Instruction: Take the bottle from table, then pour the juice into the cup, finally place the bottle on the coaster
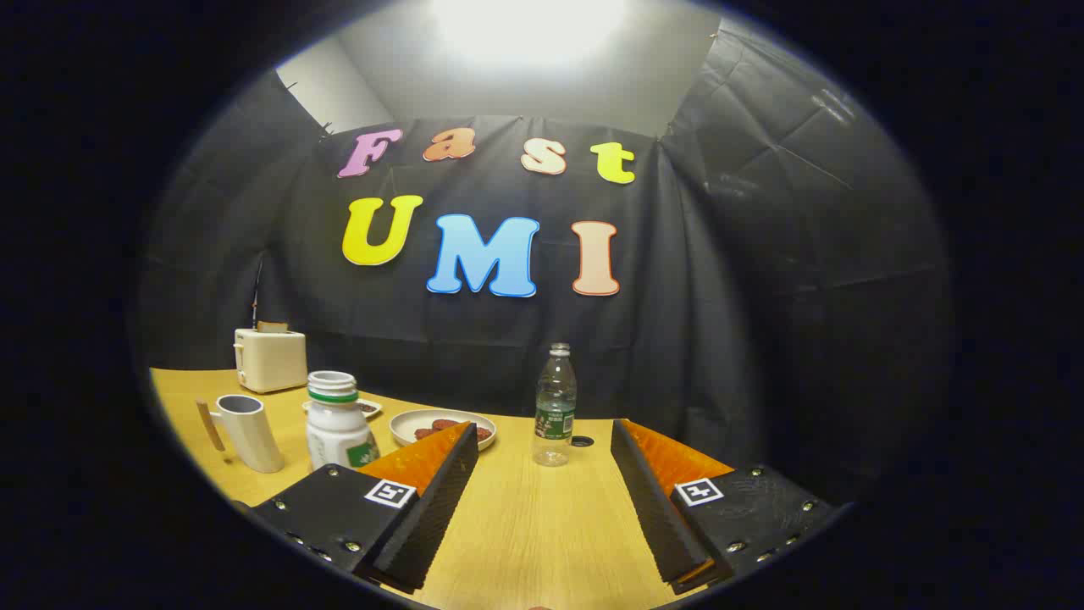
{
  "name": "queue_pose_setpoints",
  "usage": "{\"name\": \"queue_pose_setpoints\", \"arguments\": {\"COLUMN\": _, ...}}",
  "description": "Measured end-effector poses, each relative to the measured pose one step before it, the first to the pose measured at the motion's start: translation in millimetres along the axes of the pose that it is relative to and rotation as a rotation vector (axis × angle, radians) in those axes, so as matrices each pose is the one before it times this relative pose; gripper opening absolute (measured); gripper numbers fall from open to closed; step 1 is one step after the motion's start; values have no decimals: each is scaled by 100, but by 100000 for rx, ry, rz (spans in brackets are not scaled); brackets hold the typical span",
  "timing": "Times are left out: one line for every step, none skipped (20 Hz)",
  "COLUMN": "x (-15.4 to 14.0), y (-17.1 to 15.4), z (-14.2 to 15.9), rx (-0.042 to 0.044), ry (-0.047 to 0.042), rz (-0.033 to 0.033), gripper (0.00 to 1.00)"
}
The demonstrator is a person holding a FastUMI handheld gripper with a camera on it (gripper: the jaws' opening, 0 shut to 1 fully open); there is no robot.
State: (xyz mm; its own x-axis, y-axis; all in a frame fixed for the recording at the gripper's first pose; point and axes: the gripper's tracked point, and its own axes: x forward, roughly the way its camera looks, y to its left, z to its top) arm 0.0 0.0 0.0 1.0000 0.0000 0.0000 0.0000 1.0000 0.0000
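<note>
The gripper [542,445] hangs low over the wooden table [542,534], fingers spread wide apart and holding nothing, with bare tabletop showing in the gap between them. Straight ahead, just beyond the fingertips and roughly on the centre line of that gap, stands the bottle [555,405]: clear plastic, upright, a green label band around its middle. It looks uncapped at the top, though that is hard to be sure of at this size. It is clear of both fingers, a touch nearer the right one than the left, and neither pad touches it.

Just beside the bottle's base, towards the right finger, sits a small dark round thing [582,441] on the table; too small to tell what it is. Off beyond the left finger there's a white plate [406,421] carrying some reddish-brown pieces, its near edge partly hidden behind that fingertip. Further left stands a white jar [336,424] with a green band under its lid, close against the left finger's outer side. Left again is a white cup [250,432] with a wooden handle, upright, well apart from the bottle. At the back left corner of the table, against the black cloth wall, stands a cream toaster [270,358] with a slice poking out of the top.
</note>
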Motion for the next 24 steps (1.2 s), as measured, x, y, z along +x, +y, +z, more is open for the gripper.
{"name": "queue_pose_setpoints", "arguments": {"x": -720, "y": 1112, "z": 507, "rx": 1299, "ry": 706, "rz": 2553, "gripper": 96}}
{"name": "queue_pose_setpoints", "arguments": {"x": -822, "y": 1307, "z": 668, "rx": 2389, "ry": 313, "rz": 2608, "gripper": 96}}
{"name": "queue_pose_setpoints", "arguments": {"x": -604, "y": 1033, "z": 513, "rx": 1829, "ry": -246, "rz": 1965, "gripper": 96}}
{"name": "queue_pose_setpoints", "arguments": {"x": -531, "y": 1010, "z": 457, "rx": 1063, "ry": -411, "rz": 1758, "gripper": 96}}
{"name": "queue_pose_setpoints", "arguments": {"x": -456, "y": 803, "z": 14, "rx": -74, "ry": -109, "rz": 1398, "gripper": 96}}
{"name": "queue_pose_setpoints", "arguments": {"x": -217, "y": 738, "z": 23, "rx": -851, "ry": -119, "rz": 1175, "gripper": 96}}
{"name": "queue_pose_setpoints", "arguments": {"x": -347, "y": 889, "z": -93, "rx": -1004, "ry": -65, "rz": 1365, "gripper": 96}}
{"name": "queue_pose_setpoints", "arguments": {"x": -171, "y": 784, "z": -108, "rx": -725, "ry": 235, "rz": 1131, "gripper": 96}}
{"name": "queue_pose_setpoints", "arguments": {"x": -98, "y": 888, "z": -280, "rx": 287, "ry": 375, "rz": 1577, "gripper": 96}}
{"name": "queue_pose_setpoints", "arguments": {"x": -32, "y": 884, "z": -295, "rx": 784, "ry": 865, "rz": 1508, "gripper": 96}}
{"name": "queue_pose_setpoints", "arguments": {"x": 77, "y": 690, "z": -457, "rx": 793, "ry": 870, "rz": 1261, "gripper": 96}}
{"name": "queue_pose_setpoints", "arguments": {"x": 39, "y": 661, "z": -347, "rx": 788, "ry": 584, "rz": 1229, "gripper": 96}}
{"name": "queue_pose_setpoints", "arguments": {"x": 156, "y": 719, "z": -380, "rx": 518, "ry": 604, "rz": 1156, "gripper": 96}}
{"name": "queue_pose_setpoints", "arguments": {"x": 221, "y": 403, "z": -410, "rx": 493, "ry": 812, "rz": 737, "gripper": 96}}
{"name": "queue_pose_setpoints", "arguments": {"x": 266, "y": 172, "z": -628, "rx": 708, "ry": 981, "rz": 138, "gripper": 96}}
{"name": "queue_pose_setpoints", "arguments": {"x": 351, "y": 151, "z": -519, "rx": 734, "ry": 959, "rz": 98, "gripper": 96}}
{"name": "queue_pose_setpoints", "arguments": {"x": 364, "y": 114, "z": -430, "rx": 1052, "ry": 673, "rz": -56, "gripper": 96}}
{"name": "queue_pose_setpoints", "arguments": {"x": 405, "y": 19, "z": -323, "rx": 992, "ry": 663, "rz": -370, "gripper": 96}}
{"name": "queue_pose_setpoints", "arguments": {"x": 621, "y": -26, "z": -597, "rx": 960, "ry": 924, "rz": -18, "gripper": 96}}
{"name": "queue_pose_setpoints", "arguments": {"x": 473, "y": -1, "z": -422, "rx": 540, "ry": 741, "rz": -202, "gripper": 96}}
{"name": "queue_pose_setpoints", "arguments": {"x": 549, "y": -74, "z": -410, "rx": 238, "ry": 868, "rz": -484, "gripper": 96}}
{"name": "queue_pose_setpoints", "arguments": {"x": 567, "y": -93, "z": -311, "rx": 79, "ry": 696, "rz": -290, "gripper": 96}}
{"name": "queue_pose_setpoints", "arguments": {"x": 567, "y": -14, "z": -438, "rx": 105, "ry": 952, "rz": -251, "gripper": 96}}
{"name": "queue_pose_setpoints", "arguments": {"x": 729, "y": -125, "z": -451, "rx": 338, "ry": 1042, "rz": -441, "gripper": 96}}
